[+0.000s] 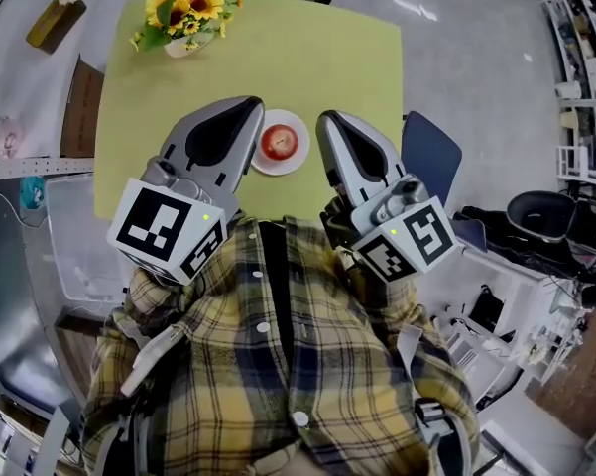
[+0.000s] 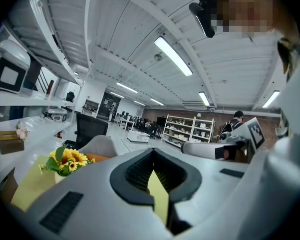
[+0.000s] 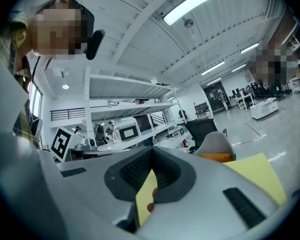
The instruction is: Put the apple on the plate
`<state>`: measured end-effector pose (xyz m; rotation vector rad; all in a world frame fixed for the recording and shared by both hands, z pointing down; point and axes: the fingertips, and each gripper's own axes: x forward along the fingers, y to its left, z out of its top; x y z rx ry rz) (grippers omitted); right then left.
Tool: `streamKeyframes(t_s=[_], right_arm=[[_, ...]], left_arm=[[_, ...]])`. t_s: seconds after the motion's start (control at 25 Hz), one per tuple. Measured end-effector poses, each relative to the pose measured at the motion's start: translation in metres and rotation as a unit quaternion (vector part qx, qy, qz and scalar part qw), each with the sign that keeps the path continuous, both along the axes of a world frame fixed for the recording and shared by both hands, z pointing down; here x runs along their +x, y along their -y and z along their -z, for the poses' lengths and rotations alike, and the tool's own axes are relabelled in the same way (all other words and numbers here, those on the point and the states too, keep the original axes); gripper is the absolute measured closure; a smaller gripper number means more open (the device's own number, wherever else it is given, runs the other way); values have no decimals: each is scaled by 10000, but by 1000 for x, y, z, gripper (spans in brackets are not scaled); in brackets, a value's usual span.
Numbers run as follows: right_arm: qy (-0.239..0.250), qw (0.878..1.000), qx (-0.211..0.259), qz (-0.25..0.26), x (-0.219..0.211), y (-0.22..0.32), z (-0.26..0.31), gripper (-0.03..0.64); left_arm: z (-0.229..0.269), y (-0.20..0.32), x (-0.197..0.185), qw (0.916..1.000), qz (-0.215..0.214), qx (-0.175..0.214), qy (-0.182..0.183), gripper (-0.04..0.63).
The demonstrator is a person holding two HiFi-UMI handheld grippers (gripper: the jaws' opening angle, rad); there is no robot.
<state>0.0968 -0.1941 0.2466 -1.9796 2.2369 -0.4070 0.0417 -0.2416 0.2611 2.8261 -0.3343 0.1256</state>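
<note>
Sitting on the white plate (image 1: 299, 159), the apple (image 1: 283, 142) lies on the yellow-green table (image 1: 278, 58), in the open space between the two grippers and touching neither. From the tip of the left gripper (image 1: 250, 112) it lies at about 4 o'clock in the head view, just beside the jaw's flank. From the tip of the right gripper (image 1: 327, 122) it lies at about 8 o'clock, near but apart.

The apple stands upright with its stem hollow facing straight up toward the head camera. It reads as round from above, so no long axis can be made out.

The left gripper (image 2: 152, 151) has its jaws closed tip to tip in its own view. Only a narrow wedge gap remains below the tips, through which the table (image 2: 157, 194) shows, and nothing is gripped. The right gripper (image 3: 150, 151) likewise has its jaws pressed together at the tips and holds nothing, with the table (image 3: 145, 194) visible through the wedge.

A pot of sunflowers (image 1: 183, 13) stands at about 11 o'clock from the plate, well apart, near the table's far left corner.
</note>
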Motion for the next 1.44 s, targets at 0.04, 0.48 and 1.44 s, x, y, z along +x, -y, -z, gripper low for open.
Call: streamKeyframes(t_s=[0.04, 0.48, 1.44], right_arm=[[1, 10000, -22, 7, -1, 0, -1, 621], [-65, 9996, -262, 50, 0, -4, -13, 621], [-171, 9990, -412, -20, -7, -22, -16, 621]], left_arm=[[0, 0, 0, 10000, 0, 4, 6, 589], [-3, -6, 0, 10000, 23, 1, 52, 589], [-5, -24, 2, 9996, -283, -30, 52, 589]])
